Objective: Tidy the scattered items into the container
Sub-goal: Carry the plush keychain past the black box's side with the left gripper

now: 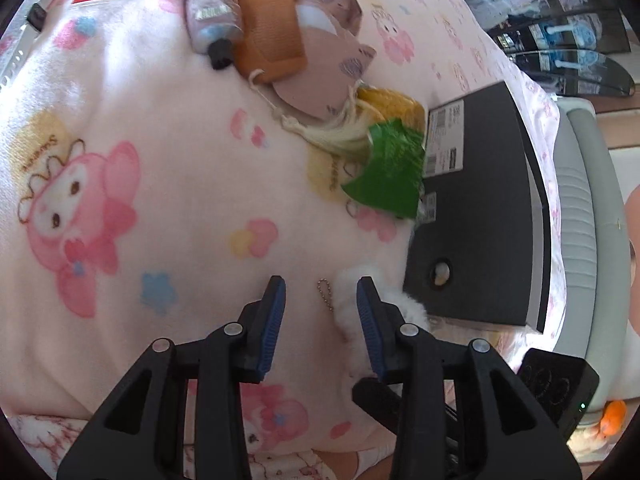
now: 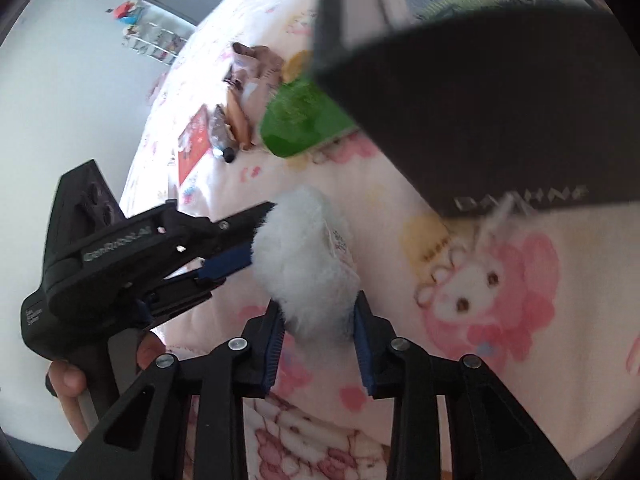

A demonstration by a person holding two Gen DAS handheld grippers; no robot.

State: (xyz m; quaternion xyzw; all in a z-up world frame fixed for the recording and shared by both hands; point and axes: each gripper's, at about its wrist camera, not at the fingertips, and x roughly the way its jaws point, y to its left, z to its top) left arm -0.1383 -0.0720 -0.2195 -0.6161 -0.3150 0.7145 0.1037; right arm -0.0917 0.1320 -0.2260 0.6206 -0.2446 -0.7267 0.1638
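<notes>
On the pink blanket, left gripper stands open and empty, bead chain lying between its fingers. White fluffy toy sits next to the black box, apart from the scattered pile further up. Right gripper brackets the toy's lower end — whether it is actually squeezing, cannot tell. Judged very light, soft, compressible — fur will slip, so grip across the body's middle, not the chain.
</notes>
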